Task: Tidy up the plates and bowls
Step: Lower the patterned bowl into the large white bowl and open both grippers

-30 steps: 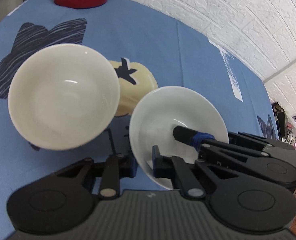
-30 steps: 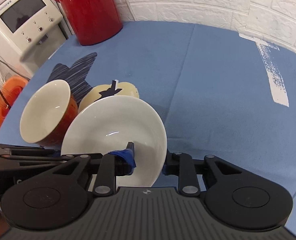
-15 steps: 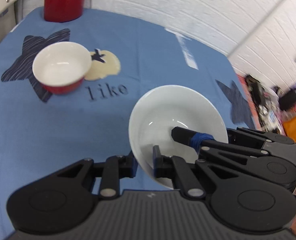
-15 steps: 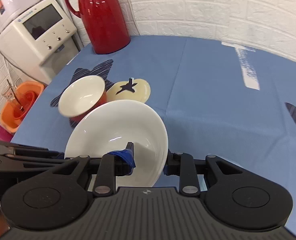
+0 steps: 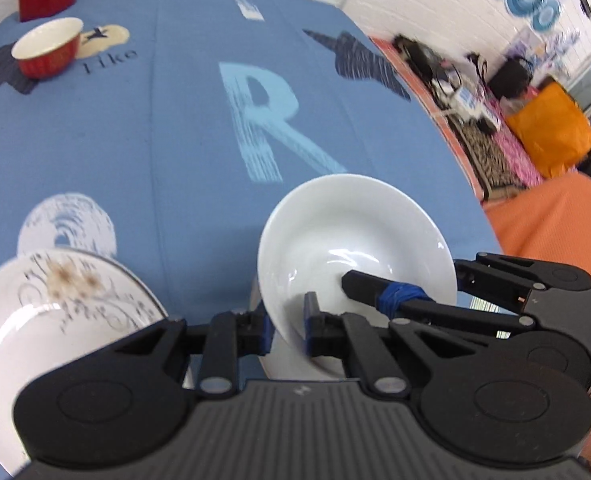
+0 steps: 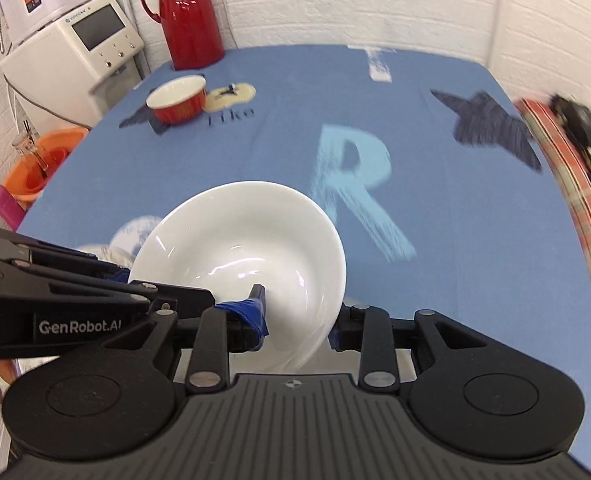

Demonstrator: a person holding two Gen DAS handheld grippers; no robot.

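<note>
Both grippers hold one white bowl [image 5: 355, 236] above the near part of the blue table. My left gripper [image 5: 287, 320] is shut on its left rim. My right gripper [image 6: 299, 316] is shut on its right rim, also seen in the right wrist view [image 6: 239, 248]. A red bowl with a white inside [image 5: 47, 46] stands far back left on the table, also in the right wrist view [image 6: 177, 98]. A white plate with a floral print [image 5: 55, 312] lies at the near left, just left of my left gripper.
A red thermos [image 6: 189, 12] stands at the table's back edge. A white appliance [image 6: 75, 48] and an orange bucket [image 6: 39, 160] stand beyond the left edge. An orange cloth and clutter [image 5: 551, 136] lie off the right edge.
Both grippers have pulled back toward the near edge with the white bowl. The red bowl now looks much farther away. The floral plate has come into view at the left.
</note>
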